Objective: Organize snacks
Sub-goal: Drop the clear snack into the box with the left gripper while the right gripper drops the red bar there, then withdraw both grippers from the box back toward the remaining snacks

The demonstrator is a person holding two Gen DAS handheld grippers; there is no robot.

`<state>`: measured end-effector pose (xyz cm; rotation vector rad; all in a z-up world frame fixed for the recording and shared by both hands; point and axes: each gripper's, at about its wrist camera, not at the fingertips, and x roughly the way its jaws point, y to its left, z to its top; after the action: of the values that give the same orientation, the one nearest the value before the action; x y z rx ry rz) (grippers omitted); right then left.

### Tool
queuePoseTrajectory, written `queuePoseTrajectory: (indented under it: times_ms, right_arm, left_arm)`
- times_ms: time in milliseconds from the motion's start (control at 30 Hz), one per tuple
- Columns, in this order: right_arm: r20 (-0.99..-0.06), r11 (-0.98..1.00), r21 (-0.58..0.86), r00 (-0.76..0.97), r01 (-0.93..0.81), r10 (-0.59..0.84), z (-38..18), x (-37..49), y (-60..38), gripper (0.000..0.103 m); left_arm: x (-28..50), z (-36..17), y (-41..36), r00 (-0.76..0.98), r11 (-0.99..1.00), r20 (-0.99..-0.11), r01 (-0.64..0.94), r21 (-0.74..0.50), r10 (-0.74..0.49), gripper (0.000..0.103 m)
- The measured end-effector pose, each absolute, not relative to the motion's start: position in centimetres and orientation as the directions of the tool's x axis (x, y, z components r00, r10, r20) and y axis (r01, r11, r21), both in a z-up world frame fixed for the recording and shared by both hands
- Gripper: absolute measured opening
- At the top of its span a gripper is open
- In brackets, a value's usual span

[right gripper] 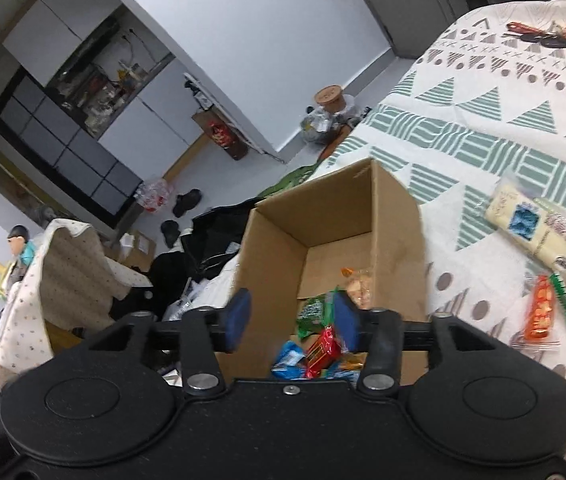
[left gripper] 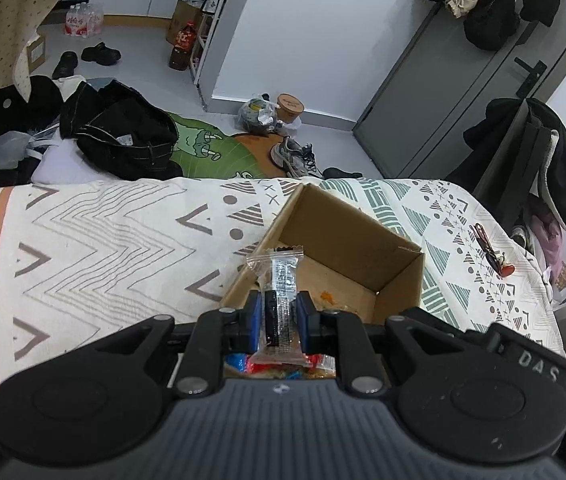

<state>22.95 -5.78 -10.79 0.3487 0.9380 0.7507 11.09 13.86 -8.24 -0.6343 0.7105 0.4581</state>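
Observation:
An open cardboard box stands on the patterned bedspread. My left gripper is shut on a clear-wrapped snack bar with a dark filling, held upright over the box's near edge. Colourful wrappers show below it. In the right wrist view the same box holds several snack packets. My right gripper hangs open over the box's near left corner with nothing between its blue pads. Loose snacks lie right of the box: a pale cracker pack and an orange packet.
Keys with a red tag lie near the bed's right edge. Beyond the bed are a black bag, shoes, a green mat, a grey door and hanging coats. A draped table stands left of the box.

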Motion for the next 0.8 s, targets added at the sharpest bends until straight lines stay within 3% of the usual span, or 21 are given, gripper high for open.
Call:
queuePoseTrajectory:
  times_ms: [200,300,467,733,800]
  right_arm:
    - [-0.63,0.749,0.548,0.404,-0.373,0.663,-10.7,23.3,-7.2,0.057]
    - [-0.634,0.758,0.55,0.414,-0.35,0.652,-10.4,23.4,-8.3,0.06]
    - [-0.636,0.777,0.533,0.446,-0.336,0.629,-9.5,23.5,-9.9,0.067]
    - [-0.678,0.829,0.493,0.481,-0.263,0.556,-9.1,24.3,-13.1,0.076]
    - [-0.677,0.833,0.489,0.489,-0.259,0.55,-8.9,24.2,-14.1,0.082]
  left_arm:
    - [12.3,-8.7,13.0,0.671,0.744,-0.729,-0.555,-0.372,0.136,0.018]
    - [13.2,-8.8,11.9,0.671,0.773,-0.73,-0.53,-0.347,0.132,0.024]
    - [13.8,-8.9,10.2,0.647,0.792,-0.745,-0.535,-0.294,0.16,0.047]
    - [13.7,-8.5,8.3,0.636,0.792,-0.742,-0.557,-0.25,0.213,0.073]
    - [13.7,-8.4,7.7,0.639,0.794,-0.739,-0.554,-0.249,0.214,0.077]
